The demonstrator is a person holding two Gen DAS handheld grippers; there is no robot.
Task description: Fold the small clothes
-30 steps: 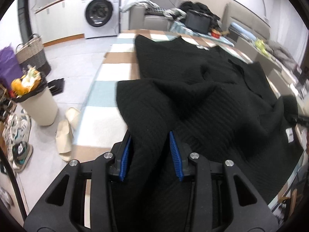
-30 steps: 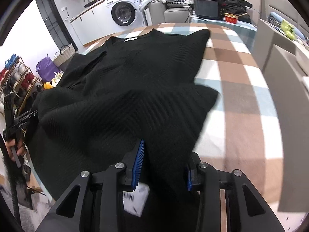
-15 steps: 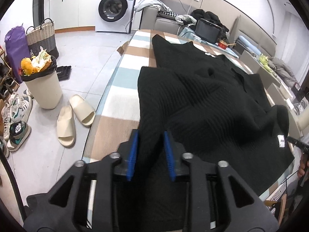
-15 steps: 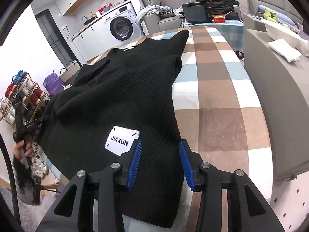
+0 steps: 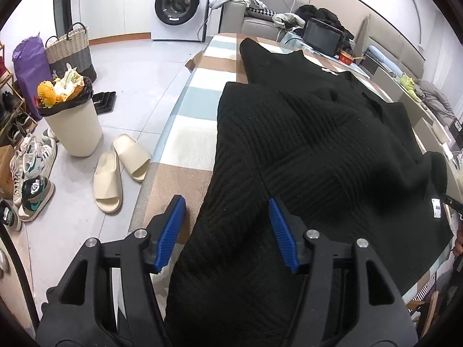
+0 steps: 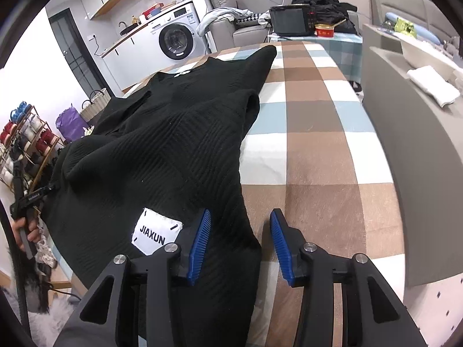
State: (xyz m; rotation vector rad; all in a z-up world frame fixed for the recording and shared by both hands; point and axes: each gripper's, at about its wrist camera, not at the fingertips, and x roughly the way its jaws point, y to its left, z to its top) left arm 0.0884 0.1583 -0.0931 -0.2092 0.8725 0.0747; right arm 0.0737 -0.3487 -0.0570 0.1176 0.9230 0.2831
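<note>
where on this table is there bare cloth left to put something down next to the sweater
Bare checked tablecloth runs in a wide strip between the black sweater and the grey sofa side. A narrower strip lies between the sweater's other edge and the table's floor-side rim. The middle is covered.

Black ribbed sweater [image 5: 303, 150], folded over, rumpled on checked table, label up

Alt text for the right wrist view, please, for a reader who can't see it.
The open right gripper hangs over the near edge of a black ribbed sweater spread on a checked tablecloth, gripping nothing. A white label reading JIAXUN lies just left of the fingers; a washing machine stands behind.
</note>
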